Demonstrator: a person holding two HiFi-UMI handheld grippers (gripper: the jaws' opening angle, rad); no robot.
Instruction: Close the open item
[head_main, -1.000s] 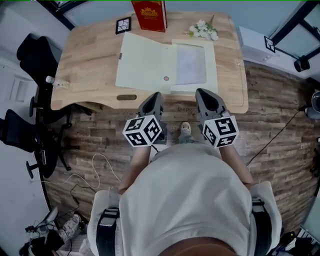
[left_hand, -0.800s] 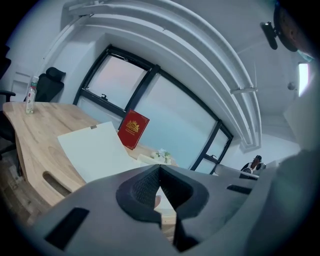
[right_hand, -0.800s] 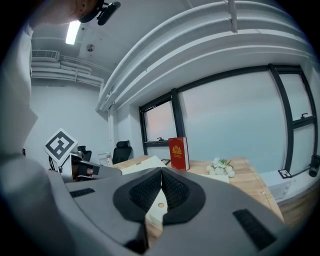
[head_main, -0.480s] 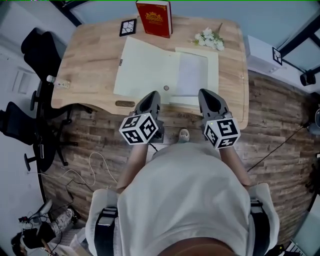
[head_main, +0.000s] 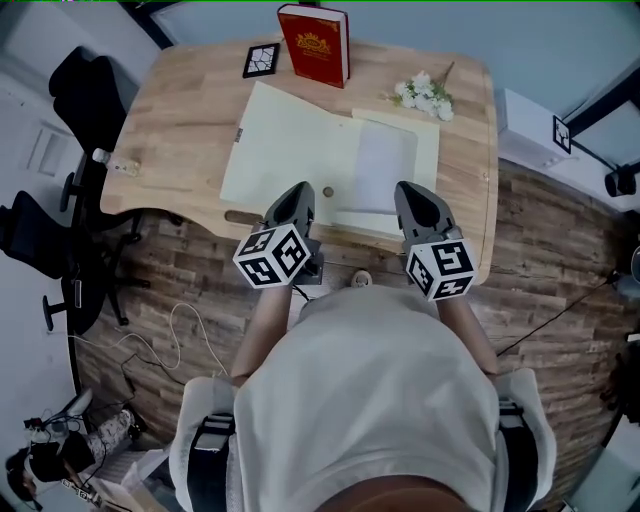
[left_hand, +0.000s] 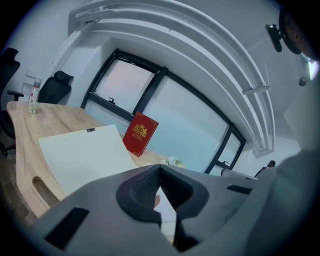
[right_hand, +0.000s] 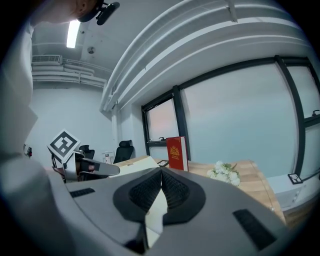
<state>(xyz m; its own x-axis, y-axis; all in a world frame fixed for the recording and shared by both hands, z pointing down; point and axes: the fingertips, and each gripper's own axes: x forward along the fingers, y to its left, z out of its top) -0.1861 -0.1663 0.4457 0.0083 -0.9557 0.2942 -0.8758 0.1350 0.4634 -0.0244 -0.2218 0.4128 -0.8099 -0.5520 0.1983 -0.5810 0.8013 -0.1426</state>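
The folder (head_main: 295, 150) is laid open and flat in the middle of the bench (head_main: 180, 110), so either half can be swung over the other. The left hand-held gripper (head_main: 296, 190) and the right hand-held gripper (head_main: 409, 190) are held at its near edge, each pressed together and empty, probably so that a narrow tip can be slid under a half.

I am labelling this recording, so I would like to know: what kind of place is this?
Probably an office or a study room: a wooden desk with an open folder on it, black office chairs beside it, and large windows behind.
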